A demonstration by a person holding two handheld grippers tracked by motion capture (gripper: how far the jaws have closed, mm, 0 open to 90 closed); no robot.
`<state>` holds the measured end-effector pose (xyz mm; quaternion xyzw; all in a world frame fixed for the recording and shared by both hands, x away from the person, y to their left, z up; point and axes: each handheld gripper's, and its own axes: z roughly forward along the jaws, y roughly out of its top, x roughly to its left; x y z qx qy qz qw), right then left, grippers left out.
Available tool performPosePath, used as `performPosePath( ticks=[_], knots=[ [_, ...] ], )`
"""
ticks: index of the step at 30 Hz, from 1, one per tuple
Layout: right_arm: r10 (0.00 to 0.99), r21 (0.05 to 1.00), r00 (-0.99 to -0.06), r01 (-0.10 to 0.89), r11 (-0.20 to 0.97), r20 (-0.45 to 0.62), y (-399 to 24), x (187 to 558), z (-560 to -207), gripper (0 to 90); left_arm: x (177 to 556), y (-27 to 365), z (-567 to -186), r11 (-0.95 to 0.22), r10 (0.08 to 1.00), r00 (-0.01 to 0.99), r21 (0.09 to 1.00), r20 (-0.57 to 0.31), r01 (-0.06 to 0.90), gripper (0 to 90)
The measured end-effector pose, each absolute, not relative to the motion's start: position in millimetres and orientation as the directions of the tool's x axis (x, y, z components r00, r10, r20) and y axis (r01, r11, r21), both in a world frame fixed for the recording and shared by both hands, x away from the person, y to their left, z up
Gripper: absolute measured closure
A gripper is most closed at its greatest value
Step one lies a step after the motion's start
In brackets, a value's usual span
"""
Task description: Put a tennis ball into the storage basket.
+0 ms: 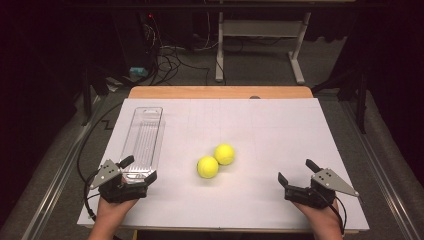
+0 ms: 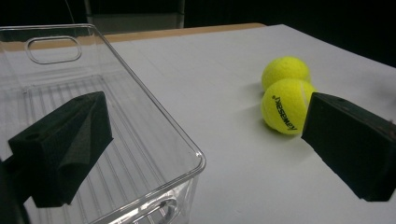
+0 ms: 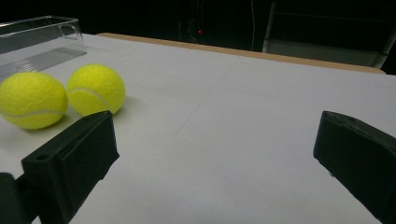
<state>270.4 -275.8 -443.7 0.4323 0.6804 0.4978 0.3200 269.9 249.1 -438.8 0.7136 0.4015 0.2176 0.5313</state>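
Note:
Two yellow tennis balls lie touching in the middle of the white table: the nearer ball (image 1: 207,167) (image 2: 285,112) (image 3: 31,99) and the farther ball (image 1: 224,154) (image 2: 286,70) (image 3: 96,88). A clear plastic bin (image 1: 142,140) (image 2: 154,116) (image 3: 39,32) lies lengthwise at the left, with nothing in it. My left gripper (image 1: 138,169) (image 2: 205,154) stands open at the bin's near end, one jaw over the bin, the other outside it. My right gripper (image 1: 297,171) (image 3: 215,163) stands open near the front right, with nothing between its jaws.
The white table (image 1: 280,130) has a wooden far edge (image 1: 220,92). Beyond it stand a white desk frame (image 1: 260,40) and tangled cables (image 1: 170,60) on the floor. Cables trail from both grippers.

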Motion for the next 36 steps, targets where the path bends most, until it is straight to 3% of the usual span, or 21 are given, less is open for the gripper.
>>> performPosePath(
  ticks=[20, 36],
  knots=[
    [0.902, 0.947, -0.431, 0.279, 0.159, -0.025, -273.7, 273.9, -448.2, 0.0, 269.0, 243.8, -437.2, -0.11, 0.791, 0.6, 0.937, -0.119, 0.331, 2.2],
    [0.9, 0.944, -0.435, 0.285, 0.167, -0.028, -273.1, 274.4, -449.5, 0.0, 269.5, 199.1, -431.0, -0.198, 0.732, 0.674, 0.914, -0.102, 0.353, 2.2]
  ],
)
